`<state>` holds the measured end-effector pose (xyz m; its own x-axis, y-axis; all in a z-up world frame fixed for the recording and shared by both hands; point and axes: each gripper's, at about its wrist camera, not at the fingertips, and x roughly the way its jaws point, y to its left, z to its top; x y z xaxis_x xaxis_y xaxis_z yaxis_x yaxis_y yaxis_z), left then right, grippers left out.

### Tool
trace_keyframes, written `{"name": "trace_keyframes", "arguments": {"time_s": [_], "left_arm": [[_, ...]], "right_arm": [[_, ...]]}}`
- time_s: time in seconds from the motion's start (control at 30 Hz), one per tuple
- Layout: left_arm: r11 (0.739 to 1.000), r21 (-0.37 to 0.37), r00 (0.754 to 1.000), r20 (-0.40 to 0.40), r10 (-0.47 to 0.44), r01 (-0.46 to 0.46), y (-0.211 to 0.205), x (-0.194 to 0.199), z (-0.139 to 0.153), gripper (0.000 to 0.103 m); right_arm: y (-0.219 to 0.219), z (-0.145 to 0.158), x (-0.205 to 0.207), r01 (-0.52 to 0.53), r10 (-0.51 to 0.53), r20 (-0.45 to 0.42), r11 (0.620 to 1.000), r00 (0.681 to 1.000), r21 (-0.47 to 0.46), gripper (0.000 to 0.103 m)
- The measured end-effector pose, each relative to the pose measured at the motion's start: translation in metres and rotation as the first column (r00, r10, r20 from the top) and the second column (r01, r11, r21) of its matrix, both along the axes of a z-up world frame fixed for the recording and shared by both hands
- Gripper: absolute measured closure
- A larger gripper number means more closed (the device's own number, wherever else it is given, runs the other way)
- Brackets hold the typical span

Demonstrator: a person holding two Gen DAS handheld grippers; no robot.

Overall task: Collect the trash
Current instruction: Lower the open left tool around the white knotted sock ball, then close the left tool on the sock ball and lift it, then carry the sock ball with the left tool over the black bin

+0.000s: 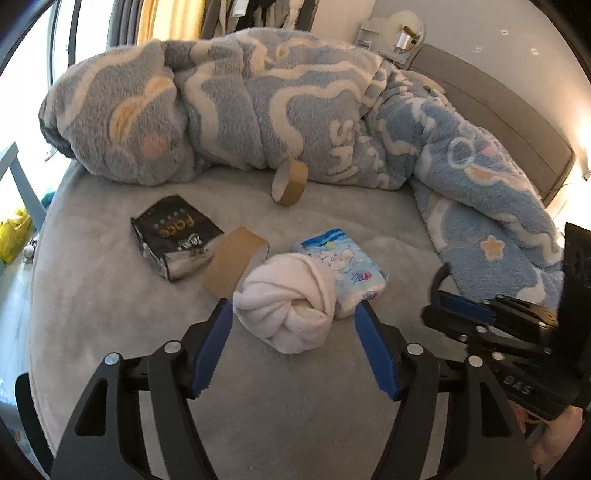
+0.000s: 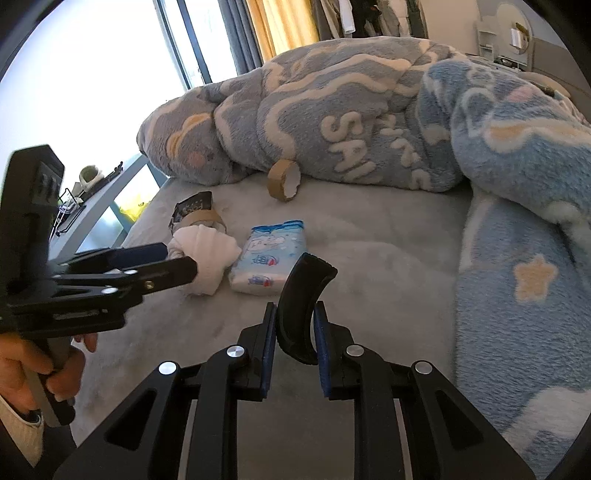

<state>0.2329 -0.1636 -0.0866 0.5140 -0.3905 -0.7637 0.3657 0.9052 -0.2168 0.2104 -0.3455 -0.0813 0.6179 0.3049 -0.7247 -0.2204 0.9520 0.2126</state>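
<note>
Nearest the right wrist camera, the right gripper (image 2: 295, 332) is clamping a curved black plastic piece (image 2: 301, 314) between its blue pads, jaws drawn narrow on it, the piece standing upright above the grey bed cover (image 2: 388, 258). Nearest the left wrist camera, the left gripper (image 1: 293, 325) is hanging with its jaws spread wide and nothing gripped; a rolled white sock bundle (image 1: 286, 302) is lying just ahead of the fingertips, partly between them. In the right wrist view one left finger appears level with the bundle's side, though contact cannot be confirmed. A person's hand (image 2: 40, 373) is gripping the left gripper's handle at the lower left of that view.

Just behind the bundle and touching it, a blue-and-white tissue pack (image 1: 354, 273) is lying flat. Beside the bundle to the left, a cardboard tube (image 1: 234, 260) is lying on its side, resting against a black foil snack packet (image 1: 177, 236). Farther back, well apart from these, a second cardboard tube (image 1: 290, 182) is sitting at the foot of a heaped blue-and-white fleece blanket (image 1: 258, 103). Beyond the blanket, a grey headboard (image 1: 491, 99) is running along the right, and a curtain (image 1: 162, 18) is hanging at the window.
</note>
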Motion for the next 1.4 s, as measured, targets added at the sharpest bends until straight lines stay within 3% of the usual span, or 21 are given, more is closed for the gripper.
{"name": "trace_keyframes", "arguments": {"time_s": [0.17,0.3,0.6,1.0,1.4], "left_arm": [[0.999,-0.022,0.999,-0.025,0.048,-0.048,-0.002,0.006,-0.01,0.033],[0.996,-0.01,0.996,-0.019,0.087,-0.087,-0.002,0.01,-0.012,0.045],[0.995,0.01,0.995,-0.017,0.101,-0.101,0.0,0.01,-0.014,0.061],[0.996,-0.084,0.999,-0.036,0.034,-0.037,0.017,0.005,0.001,0.062],[0.992,-0.125,0.999,0.047,0.002,0.004,0.056,-0.006,0.041,0.062]], "right_arm": [[-0.009,-0.001,-0.006,0.004,-0.004,0.002,1.0,1.0,0.009,0.083],[-0.015,0.001,-0.01,0.009,-0.009,0.006,1.0,1.0,0.014,0.083],[-0.016,0.01,-0.012,0.01,-0.01,0.02,1.0,1.0,0.028,0.083],[0.002,0.027,-0.003,0.001,-0.003,0.05,0.999,0.999,0.033,0.083],[0.042,0.045,0.017,-0.022,0.019,0.073,0.999,0.997,0.038,0.083]]}}
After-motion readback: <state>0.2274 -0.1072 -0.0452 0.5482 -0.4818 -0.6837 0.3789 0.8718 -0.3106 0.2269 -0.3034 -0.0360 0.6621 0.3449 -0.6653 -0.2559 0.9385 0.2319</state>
